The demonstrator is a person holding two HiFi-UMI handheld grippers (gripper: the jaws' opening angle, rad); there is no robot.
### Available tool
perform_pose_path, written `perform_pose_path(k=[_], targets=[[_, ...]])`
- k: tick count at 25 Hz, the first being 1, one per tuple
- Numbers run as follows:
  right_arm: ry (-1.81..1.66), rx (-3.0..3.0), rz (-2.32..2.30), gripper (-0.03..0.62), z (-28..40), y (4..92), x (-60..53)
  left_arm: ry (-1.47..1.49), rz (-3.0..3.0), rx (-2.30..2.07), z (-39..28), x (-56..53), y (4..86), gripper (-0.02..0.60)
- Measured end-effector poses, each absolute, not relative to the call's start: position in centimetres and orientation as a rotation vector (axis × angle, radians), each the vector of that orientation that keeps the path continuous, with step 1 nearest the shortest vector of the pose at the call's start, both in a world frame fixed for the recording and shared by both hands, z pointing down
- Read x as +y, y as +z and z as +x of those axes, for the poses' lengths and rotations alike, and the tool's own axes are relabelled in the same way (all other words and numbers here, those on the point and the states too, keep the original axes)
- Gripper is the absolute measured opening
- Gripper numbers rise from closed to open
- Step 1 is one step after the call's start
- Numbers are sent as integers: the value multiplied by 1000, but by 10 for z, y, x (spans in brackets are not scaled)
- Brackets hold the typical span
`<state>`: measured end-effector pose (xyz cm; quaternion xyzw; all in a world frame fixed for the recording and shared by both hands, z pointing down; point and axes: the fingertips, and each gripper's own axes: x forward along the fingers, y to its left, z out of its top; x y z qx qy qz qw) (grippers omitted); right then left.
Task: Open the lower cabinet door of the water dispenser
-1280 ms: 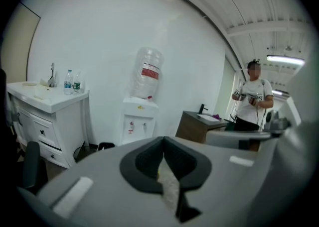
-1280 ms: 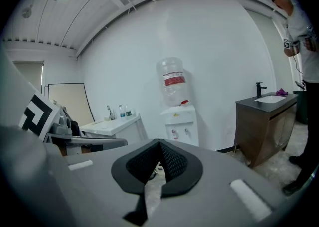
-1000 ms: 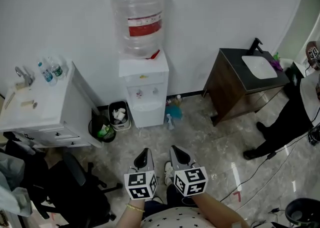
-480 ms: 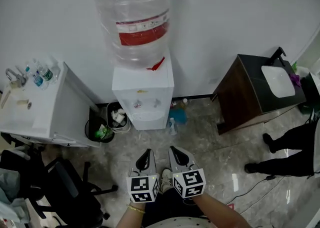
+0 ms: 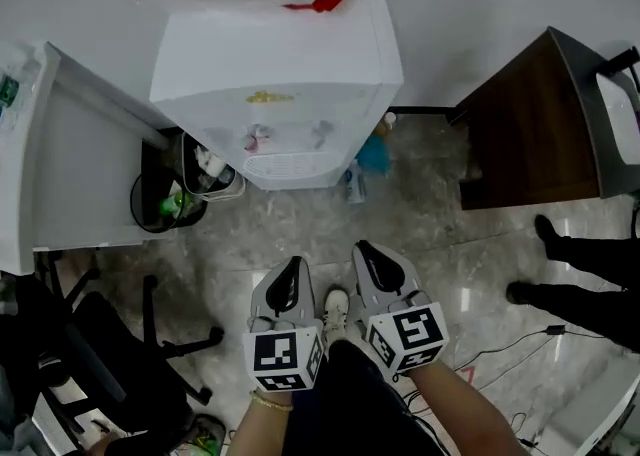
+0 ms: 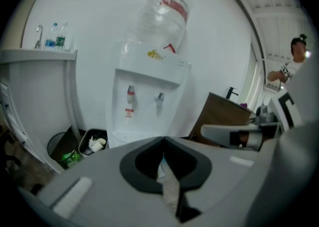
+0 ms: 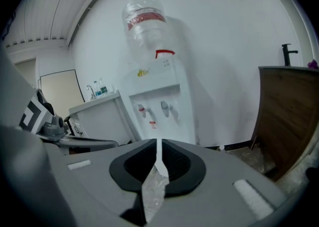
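Observation:
The white water dispenser (image 5: pixel 275 64) stands against the wall, seen from above, with its clear bottle (image 6: pixel 162 17) on top. Two taps (image 6: pixel 144 96) show on its front, red one on the left. Its lower cabinet door is hidden: by the steep angle in the head view, by the jaws in both gripper views. My left gripper (image 5: pixel 285 279) and right gripper (image 5: pixel 375 259) hang side by side over the floor, short of the dispenser and pointing at it. The left one is shut and empty. The right gripper's (image 7: pixel 158 141) jaws are just beginning to open, with only a thin, empty slit between them.
Two waste bins (image 5: pixel 165 199) sit left of the dispenser beside a white counter (image 5: pixel 70 144). Right of it are a blue bottle (image 5: pixel 372 154) and a dark wooden vanity (image 5: pixel 530 134). A black office chair (image 5: pixel 110 344) is at lower left; a person's legs (image 5: pixel 590 264) at right.
The dispenser has grown much larger and nearer in the head view, its bottle now cut off at the top. Both grippers have travelled forward and down toward it, still side by side.

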<state>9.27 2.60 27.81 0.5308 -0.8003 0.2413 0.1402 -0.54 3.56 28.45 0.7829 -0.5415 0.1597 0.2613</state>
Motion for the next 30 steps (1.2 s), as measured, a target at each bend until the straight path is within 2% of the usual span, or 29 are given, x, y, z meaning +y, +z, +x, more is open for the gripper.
perform_pose_path(k=[2, 4, 8, 11, 14, 18, 22, 25, 27, 30], targets=[[696, -2319, 1524, 82, 94, 325, 9, 422, 2126, -1459, -5, 23, 328, 8], [702, -2317, 1540, 100, 97, 373, -5, 436, 2130, -1459, -8, 17, 373, 6], [741, -2323, 1562, 198, 103, 460, -33, 484, 2098, -1440, -15, 15, 455, 8], [761, -2353, 1486, 308, 101, 509, -63, 494, 2086, -1419, -16, 13, 486, 8], [689, -2368, 1347, 366, 99, 541, -102, 479, 2097, -1410, -14, 2, 494, 8], [550, -2335, 1266, 395, 107, 566, -147, 447, 2115, -1419, -11, -17, 496, 6], [419, -2327, 1175, 397, 104, 575, -170, 436, 2118, -1433, -11, -29, 500, 6], [442, -2316, 1195, 334, 107, 573, -167, 440, 2106, -1442, -14, -30, 500, 6], [471, -2294, 1215, 324, 108, 573, -153, 440, 2088, -1443, -16, -25, 496, 6], [511, -2264, 1228, 271, 105, 573, -115, 447, 2053, -1444, -21, -14, 490, 6]])
